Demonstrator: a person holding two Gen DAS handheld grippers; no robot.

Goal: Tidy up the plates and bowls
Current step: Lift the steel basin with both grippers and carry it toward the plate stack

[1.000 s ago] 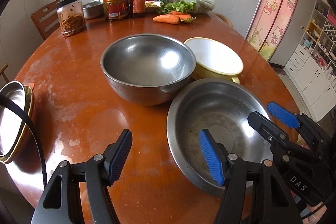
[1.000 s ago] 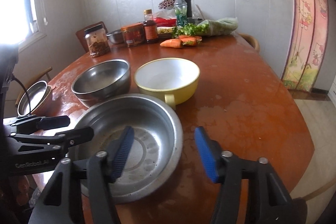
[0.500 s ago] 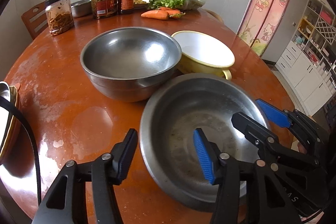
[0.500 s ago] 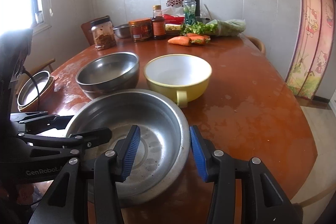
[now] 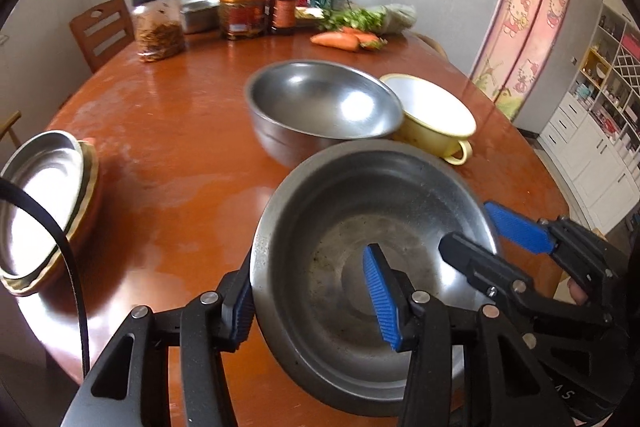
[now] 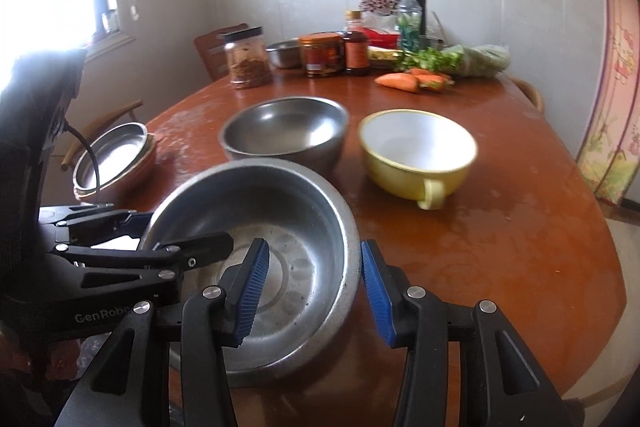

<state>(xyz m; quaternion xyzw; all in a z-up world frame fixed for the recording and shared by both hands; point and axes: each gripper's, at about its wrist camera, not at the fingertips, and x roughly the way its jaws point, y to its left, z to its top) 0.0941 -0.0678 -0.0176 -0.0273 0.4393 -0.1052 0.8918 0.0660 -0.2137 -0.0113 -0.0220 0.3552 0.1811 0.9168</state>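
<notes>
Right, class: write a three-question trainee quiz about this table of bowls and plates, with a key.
1. True or false: the yellow bowl has a handle.
2. The left gripper and the right gripper both have open jaws straddling the rim of: A) the wide steel basin B) a frying pan C) a mug.
3. Fill in: the top plate of the plate stack is made of ____.
Key: 1 true; 2 A; 3 steel.
</notes>
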